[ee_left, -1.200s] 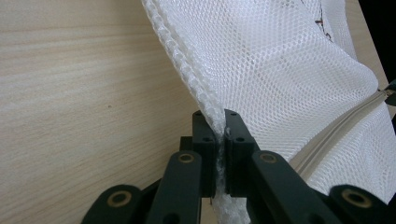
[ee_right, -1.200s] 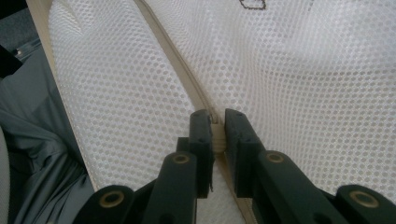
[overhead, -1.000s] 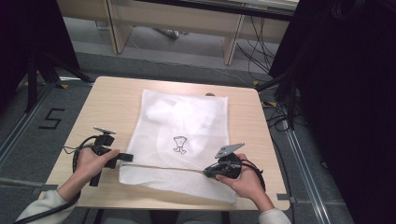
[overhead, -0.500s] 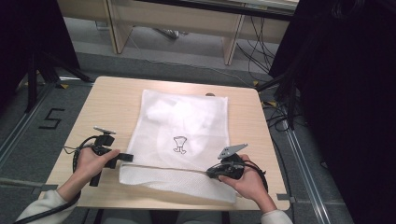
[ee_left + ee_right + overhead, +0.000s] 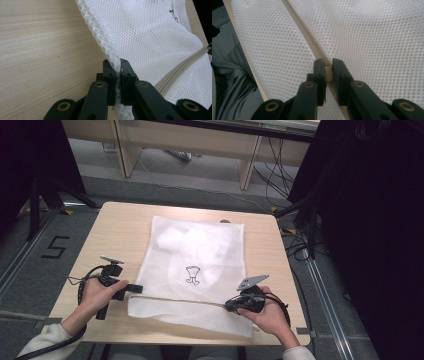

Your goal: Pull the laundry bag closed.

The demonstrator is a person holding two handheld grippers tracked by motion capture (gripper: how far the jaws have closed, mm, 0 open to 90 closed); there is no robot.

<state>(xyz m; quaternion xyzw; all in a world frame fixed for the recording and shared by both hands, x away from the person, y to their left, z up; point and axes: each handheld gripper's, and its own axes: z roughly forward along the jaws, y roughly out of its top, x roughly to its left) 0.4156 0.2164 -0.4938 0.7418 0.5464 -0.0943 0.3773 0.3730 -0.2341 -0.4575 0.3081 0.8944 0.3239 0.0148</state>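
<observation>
My L gripper (image 5: 118,75) pinches the bag (image 5: 200,260) edge at 9 o'clock; R gripper (image 5: 328,72) clamps the zip pull (image 5: 328,71) at 4. Pull may slip if I yank; mesh could snag.

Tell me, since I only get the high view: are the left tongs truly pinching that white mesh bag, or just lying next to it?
Observer: Pinching. In the left gripper view the left tongs are shut on the mesh bag's ribbed side edge.
Operator: And the other pair, by the pale strip?
Observer: The right tongs are shut on a small cream piece on the zipper, likely its pull.
Operator: Is it done up there?
Observer: Ahead of the right tongs, its teeth look closed.
</observation>
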